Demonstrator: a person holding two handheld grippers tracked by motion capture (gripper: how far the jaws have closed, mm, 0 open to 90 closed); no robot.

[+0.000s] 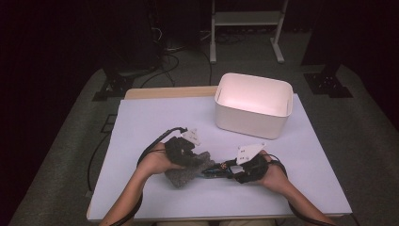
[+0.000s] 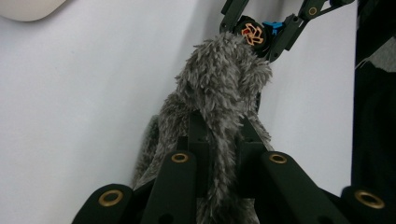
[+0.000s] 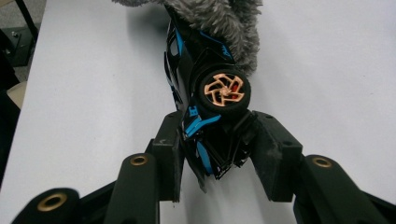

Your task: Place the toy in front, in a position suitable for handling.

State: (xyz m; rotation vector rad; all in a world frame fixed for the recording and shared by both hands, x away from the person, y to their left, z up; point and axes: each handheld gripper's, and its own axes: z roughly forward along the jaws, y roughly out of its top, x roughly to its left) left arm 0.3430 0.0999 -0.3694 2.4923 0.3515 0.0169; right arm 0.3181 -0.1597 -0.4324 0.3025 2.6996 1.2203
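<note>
A grey furry cloth (image 1: 187, 173) lies on the pale table near the front middle. My left gripper (image 1: 195, 162) is shut on a fold of it; in the left gripper view the fur (image 2: 219, 88) bunches up between the black jaws of that gripper (image 2: 222, 125). A black and blue toy car (image 1: 214, 170) with an orange-spoked wheel (image 3: 224, 91) sits with its front end tucked under the cloth (image 3: 219, 14). My right gripper (image 3: 217, 140) is shut on the car's rear end, and comes in from the right (image 1: 229, 168). The car's wheel (image 2: 254, 33) also peeks out past the fur.
An empty white plastic bin (image 1: 253, 123) stands at the back right of the table (image 1: 155, 117). Bare tabletop lies to the left and right of both hands. Beyond the table are grey carpet, cables and a white stand (image 1: 247, 19).
</note>
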